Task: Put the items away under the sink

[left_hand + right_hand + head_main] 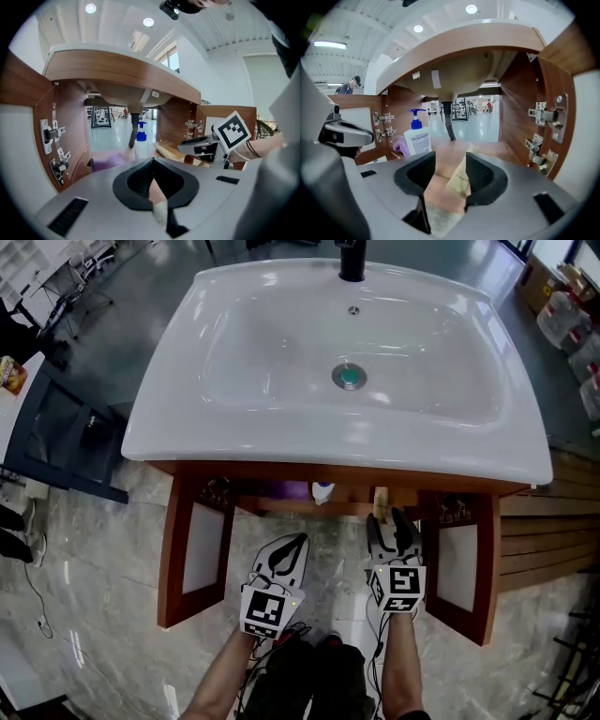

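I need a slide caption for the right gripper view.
Open right gripper facing a beige packet and a pump bottle.

The white ceramic sink basin point(169, 418) hides most of the wooden shelf point(352, 506) below; only slivers of a white pump bottle point(323, 491) and purple bundle point(287, 490) show.

left gripper point(295, 543): jaws together | right gripper point(392, 521): jaws apart | forearms point(402, 673): both reach forward, side by side, grippers tilted slightly down
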Action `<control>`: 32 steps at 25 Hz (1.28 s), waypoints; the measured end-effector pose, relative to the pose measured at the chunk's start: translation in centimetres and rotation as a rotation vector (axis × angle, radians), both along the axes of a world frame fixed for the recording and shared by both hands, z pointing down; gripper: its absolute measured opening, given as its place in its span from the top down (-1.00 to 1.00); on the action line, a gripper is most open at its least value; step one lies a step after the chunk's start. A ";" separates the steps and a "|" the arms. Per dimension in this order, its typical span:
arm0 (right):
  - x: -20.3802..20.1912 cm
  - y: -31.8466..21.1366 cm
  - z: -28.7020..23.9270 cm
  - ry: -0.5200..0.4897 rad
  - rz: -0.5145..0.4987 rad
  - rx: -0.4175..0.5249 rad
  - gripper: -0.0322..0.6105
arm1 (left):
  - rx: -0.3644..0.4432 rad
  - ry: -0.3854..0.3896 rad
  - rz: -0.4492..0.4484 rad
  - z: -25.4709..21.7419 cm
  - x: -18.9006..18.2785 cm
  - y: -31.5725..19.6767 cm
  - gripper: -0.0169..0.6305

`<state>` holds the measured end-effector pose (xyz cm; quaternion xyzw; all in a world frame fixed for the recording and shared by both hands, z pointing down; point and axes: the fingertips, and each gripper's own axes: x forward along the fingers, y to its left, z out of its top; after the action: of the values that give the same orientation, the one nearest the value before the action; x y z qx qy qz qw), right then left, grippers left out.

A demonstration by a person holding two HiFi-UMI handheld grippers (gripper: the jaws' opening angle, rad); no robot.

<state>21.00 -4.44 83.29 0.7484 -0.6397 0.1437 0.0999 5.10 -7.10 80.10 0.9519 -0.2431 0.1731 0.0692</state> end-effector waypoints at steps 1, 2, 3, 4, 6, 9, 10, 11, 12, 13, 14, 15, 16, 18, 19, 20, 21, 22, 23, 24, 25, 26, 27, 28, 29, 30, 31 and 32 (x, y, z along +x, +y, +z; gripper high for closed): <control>-0.1 0.2 -0.7 -0.003 0.001 0.004 0.26 | 0.001 0.003 0.000 -0.7 0.0 0.1 0.93; -0.2 0.5 -1.5 -0.005 0.002 0.006 0.26 | 0.002 0.006 0.000 -1.4 0.0 0.2 0.93; -0.3 0.8 -2.2 -0.004 0.003 0.009 0.26 | 0.001 0.009 -0.001 -2.1 0.1 0.3 0.93; -0.4 1.1 -3.0 -0.001 0.003 0.013 0.26 | 0.001 0.012 -0.001 -2.8 0.1 0.5 0.93; -0.7 1.7 -4.7 -0.003 -0.006 0.020 0.28 | 0.002 0.013 0.002 -4.3 0.1 0.9 0.93; -1.1 2.4 -7.0 -0.012 -0.012 0.023 0.36 | 0.008 0.012 0.013 -6.5 0.1 1.5 0.93; -1.2 2.7 -7.8 -0.011 -0.010 0.024 0.39 | 0.010 0.013 0.014 -7.3 0.1 1.7 0.93; -1.3 3.0 -8.6 -0.010 -0.007 0.025 0.43 | 0.012 0.015 0.014 -8.1 0.0 1.8 0.93; -1.3 3.3 -9.4 -0.008 -0.003 0.027 0.44 | 0.014 0.016 0.014 -8.9 0.0 1.9 0.93; -1.4 3.5 -10.2 -0.005 0.002 0.028 0.48 | 0.017 0.017 0.013 -9.8 -0.1 2.0 0.93; -1.4 3.8 -11.1 0.000 0.006 0.029 0.54 | 0.018 0.017 0.013 -10.6 -0.2 2.1 0.93; -1.5 4.1 -11.9 0.006 0.011 0.029 0.56 | 0.018 0.017 0.013 -11.4 -0.2 2.2 0.93; -1.5 4.4 -12.8 0.013 0.016 0.029 0.60 | 0.017 0.016 0.013 -12.2 -0.2 2.4 0.93; -1.7 5.0 -14.4 0.020 0.025 0.025 0.68 | 0.012 0.017 0.015 -13.9 -0.2 2.8 0.93; -1.8 5.4 -15.3 0.022 0.029 0.023 0.69 | 0.010 0.018 0.016 -14.7 -0.3 3.0 0.93; -1.8 5.6 -16.1 0.022 0.034 0.022 0.71 | 0.009 0.018 0.019 -15.6 -0.3 3.2 0.93; -1.9 5.9 -17.0 0.023 0.039 0.021 0.73 | 0.009 0.017 0.021 -16.4 -0.3 3.3 0.93; -2.0 6.1 -18.0 0.023 0.044 0.021 0.74 | 0.008 0.017 0.024 -17.4 -0.3 3.5 0.93; -2.1 6.4 -19.0 0.022 0.049 0.020 0.75 | 0.007 0.016 0.028 -18.3 -0.3 3.7 0.93; -2.2 6.6 -20.0 0.021 0.053 0.019 0.77 | 0.005 0.016 0.031 -19.3 -0.3 3.9 0.93; -2.4 6.9 -21.1 0.020 0.055 0.017 0.78 | 0.004 0.016 0.036 -20.4 -0.3 4.1 0.93; -2.5 7.2 -22.1 0.019 0.056 0.015 0.78 | 0.002 0.016 0.040 -21.5 -0.4 4.3 0.93; -2.7 7.4 -23.2 0.019 0.056 0.014 0.79 | 0.003 0.016 0.044 -22.6 -0.4 4.5 0.93; -2.8 7.6 -24.3 0.020 0.056 0.015 0.79 | 0.005 0.017 0.048 -23.7 -0.4 4.7 0.93; -2.9 7.7 -25.4 0.024 0.057 0.018 0.79 | 0.008 0.020 0.051 -24.8 -0.4 4.8 0.93; -2.9 7.9 -26.6 0.030 0.060 0.023 0.79 | 0.013 0.023 0.054 -25.9 -0.4 5.0 0.93; -2.9 8.0 -27.8 0.038 0.063 0.028 0.79 | 0.018 0.027 0.057 -27.0 -0.4 5.1 0.93; -2.9 8.2 -29.0 0.046 0.065 0.035 0.79 | 0.024 0.031 0.059 -28.0 -0.4 5.3 0.93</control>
<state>18.06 3.72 54.31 0.7736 -0.6149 0.1186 0.0968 4.70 -1.83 52.06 0.9621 -0.2156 0.1574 0.0563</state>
